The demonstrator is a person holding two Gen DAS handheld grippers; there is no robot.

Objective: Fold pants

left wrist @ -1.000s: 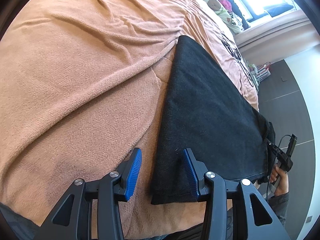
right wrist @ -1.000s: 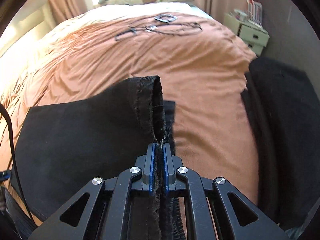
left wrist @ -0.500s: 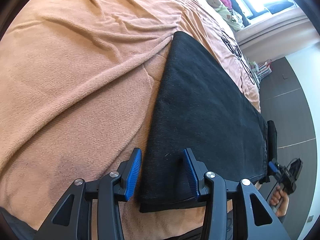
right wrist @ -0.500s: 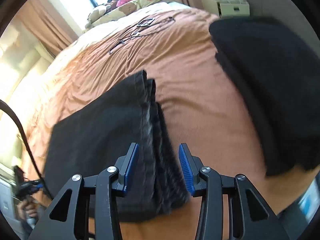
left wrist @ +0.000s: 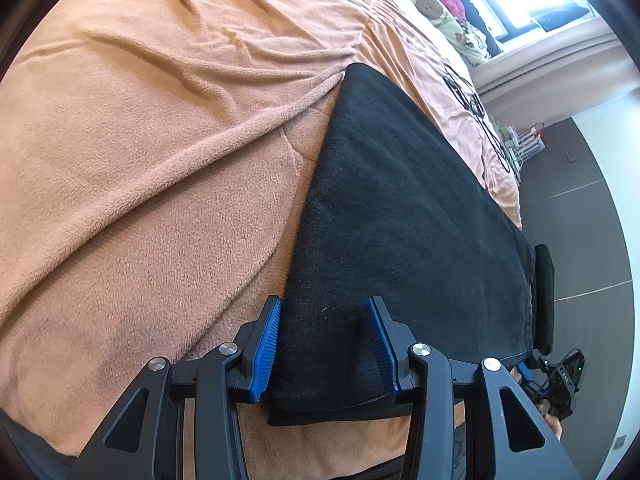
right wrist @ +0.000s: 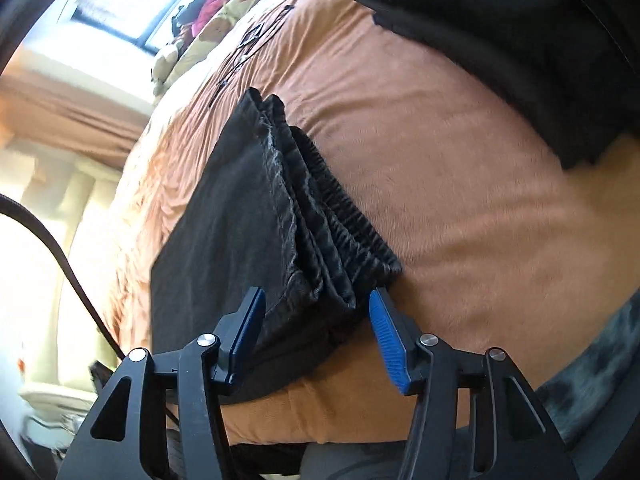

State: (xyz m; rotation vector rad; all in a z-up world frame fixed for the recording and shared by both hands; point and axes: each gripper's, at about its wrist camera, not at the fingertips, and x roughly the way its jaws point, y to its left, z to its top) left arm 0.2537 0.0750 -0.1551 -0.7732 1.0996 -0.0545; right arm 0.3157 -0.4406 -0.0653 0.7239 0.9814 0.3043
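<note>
Black pants lie folded flat on the orange blanket. My left gripper stands open over their near corner, one blue pad at the left fold edge, the other above the cloth; neither presses. In the right wrist view, the stacked hems and waistband of the pants lie between the fingers of my right gripper. Its jaws are opening and the pads are clear of the cloth.
A second dark garment pile lies on the blanket to the right of the pants. Pillows and soft toys sit at the far end by the window. The bed's front edge runs just below both grippers. A black cable hangs at left.
My right gripper let go of the pants' edge, opened, rolled and swung aside; the folded end now rests flat. The left gripper stayed open in place over the corner.
</note>
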